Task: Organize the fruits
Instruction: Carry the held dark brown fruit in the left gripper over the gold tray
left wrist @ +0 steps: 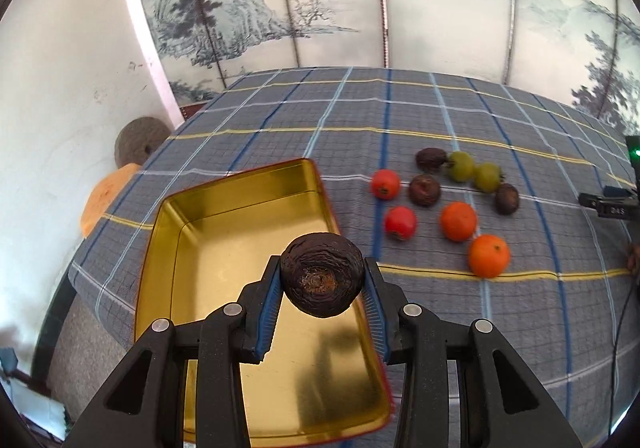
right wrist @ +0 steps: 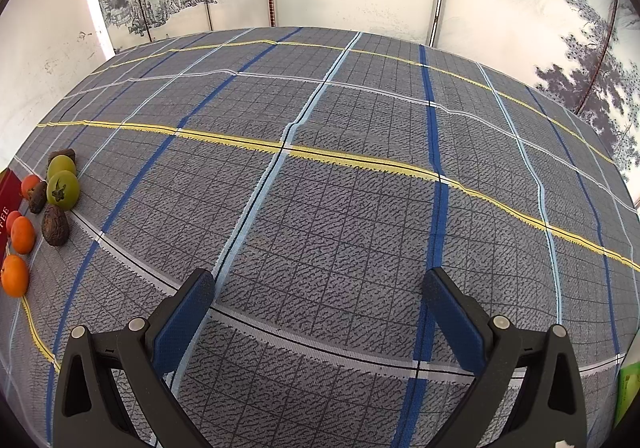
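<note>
1. Plaid cloth (right wrist: 320,187) covers the bench, painted screens behind.
2. Left hand-held gripper (left wrist: 322,280) clamps a dark wrinkled fruit (left wrist: 322,274) above the gold tin (left wrist: 224,248).
3. Right hand-held gripper (right wrist: 318,288) is spread wide, holding nothing.
4. Loose fruits (left wrist: 444,195) lie right of the tin.

A table draped in a grey plaid cloth (right wrist: 320,175) with blue, white and yellow stripes fills the room's middle. Behind it, at twelve o'clock, stands a folding screen (left wrist: 360,7) painted with misty mountains and pines. At ten o'clock is a scuffed white wall (left wrist: 68,87), brightly and evenly lit.
</note>
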The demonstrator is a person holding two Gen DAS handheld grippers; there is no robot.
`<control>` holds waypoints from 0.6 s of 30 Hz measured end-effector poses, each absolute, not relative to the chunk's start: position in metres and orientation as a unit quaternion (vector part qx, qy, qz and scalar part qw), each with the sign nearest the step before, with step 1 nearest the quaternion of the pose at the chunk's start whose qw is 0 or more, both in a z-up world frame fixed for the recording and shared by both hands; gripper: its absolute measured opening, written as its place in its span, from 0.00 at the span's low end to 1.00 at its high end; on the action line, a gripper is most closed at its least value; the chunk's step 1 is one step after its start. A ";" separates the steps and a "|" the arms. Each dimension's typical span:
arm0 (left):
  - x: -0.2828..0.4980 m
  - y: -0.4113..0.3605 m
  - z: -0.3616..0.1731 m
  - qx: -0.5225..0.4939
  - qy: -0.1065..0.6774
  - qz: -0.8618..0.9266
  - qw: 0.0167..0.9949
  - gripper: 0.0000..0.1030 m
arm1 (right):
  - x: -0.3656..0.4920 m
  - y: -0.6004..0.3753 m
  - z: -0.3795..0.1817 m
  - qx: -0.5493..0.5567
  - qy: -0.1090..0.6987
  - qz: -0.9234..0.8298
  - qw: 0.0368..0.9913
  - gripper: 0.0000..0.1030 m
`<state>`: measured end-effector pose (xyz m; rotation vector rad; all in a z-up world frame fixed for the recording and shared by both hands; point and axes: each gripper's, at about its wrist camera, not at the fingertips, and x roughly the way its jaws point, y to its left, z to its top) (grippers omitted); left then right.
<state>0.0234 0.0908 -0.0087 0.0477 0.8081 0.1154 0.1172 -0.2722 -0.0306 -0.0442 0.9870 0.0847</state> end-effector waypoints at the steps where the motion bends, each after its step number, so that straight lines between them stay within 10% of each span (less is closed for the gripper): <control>1: 0.025 0.094 -0.010 0.025 0.396 0.059 0.916 0.39 | 0.117 -0.272 -0.031 -0.021 0.474 0.041 0.880 1.00; 18: 0.051 0.143 -0.017 0.070 0.418 0.089 0.901 0.39 | 0.121 -0.282 -0.031 -0.009 0.474 0.012 0.880 1.00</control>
